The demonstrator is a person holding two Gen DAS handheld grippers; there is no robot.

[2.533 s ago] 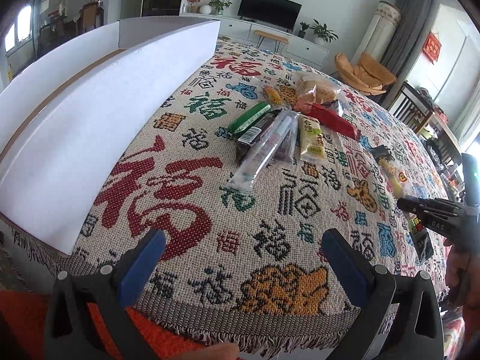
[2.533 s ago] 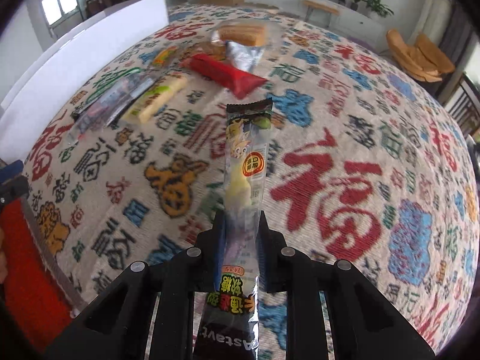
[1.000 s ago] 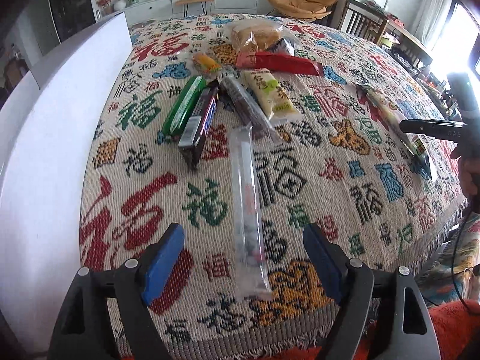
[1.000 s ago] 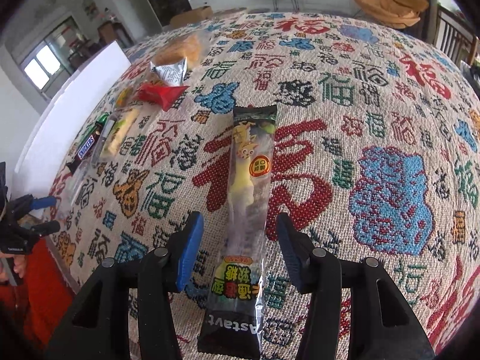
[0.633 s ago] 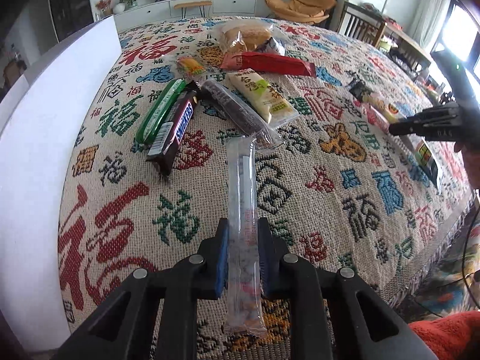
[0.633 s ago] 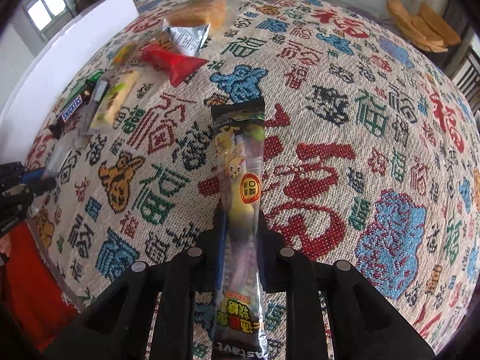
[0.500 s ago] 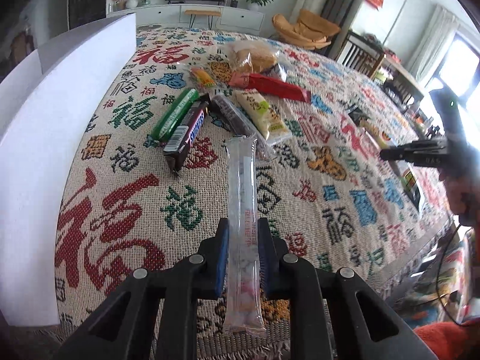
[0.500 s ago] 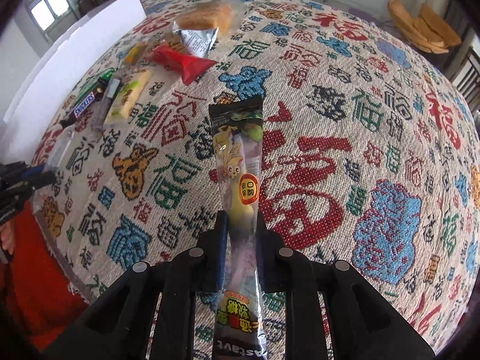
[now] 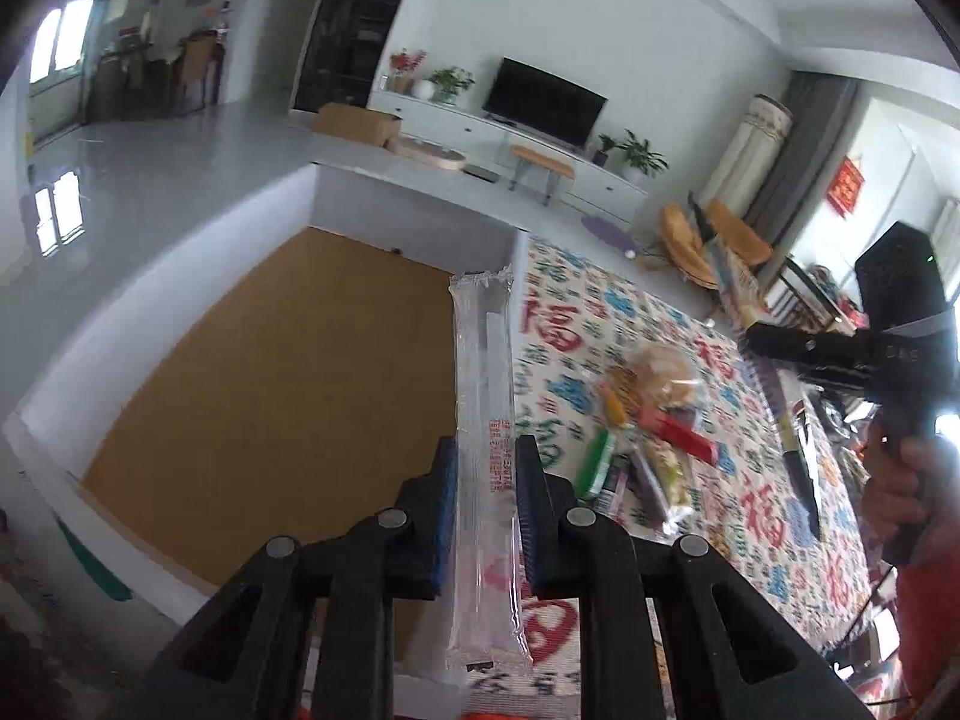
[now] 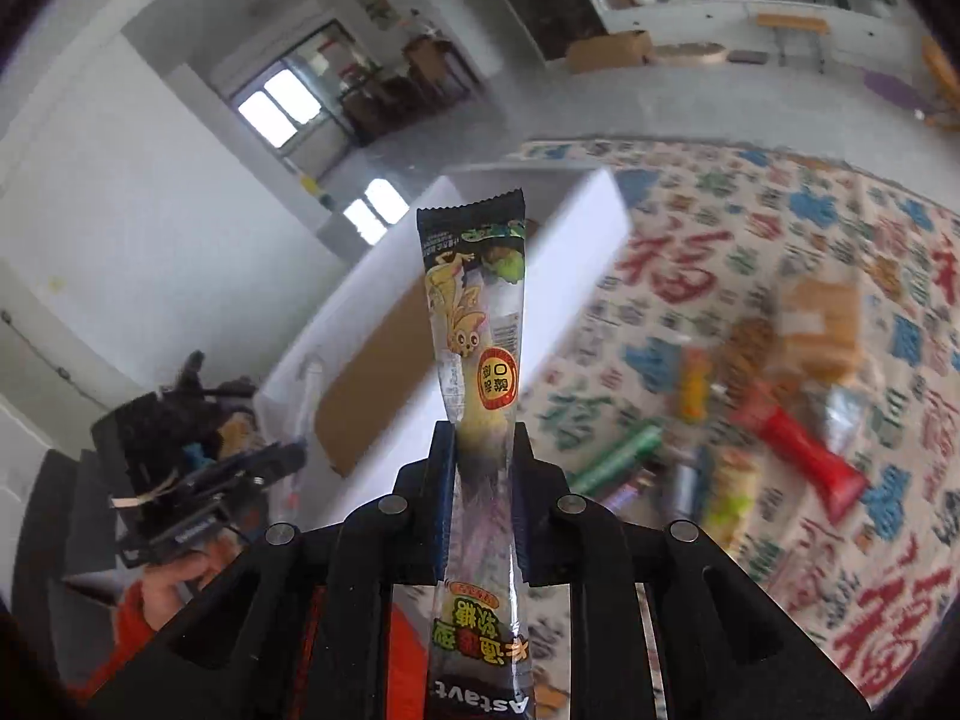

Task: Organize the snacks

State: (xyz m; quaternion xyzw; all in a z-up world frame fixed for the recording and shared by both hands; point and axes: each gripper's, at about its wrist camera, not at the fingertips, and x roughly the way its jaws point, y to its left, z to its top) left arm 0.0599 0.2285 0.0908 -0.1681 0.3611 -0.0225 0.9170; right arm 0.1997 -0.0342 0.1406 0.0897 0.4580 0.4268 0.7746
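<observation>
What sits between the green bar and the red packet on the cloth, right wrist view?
In the right wrist view, blurred: a dark bar, a clear wrapper and a pale yellow-green packet lie between the green bar and the red packet.

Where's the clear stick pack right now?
In the left wrist view the clear stick pack is clamped in the left gripper, raised at the white box wall, brown box floor to its left, the snack pile on the cloth to its right.
</observation>
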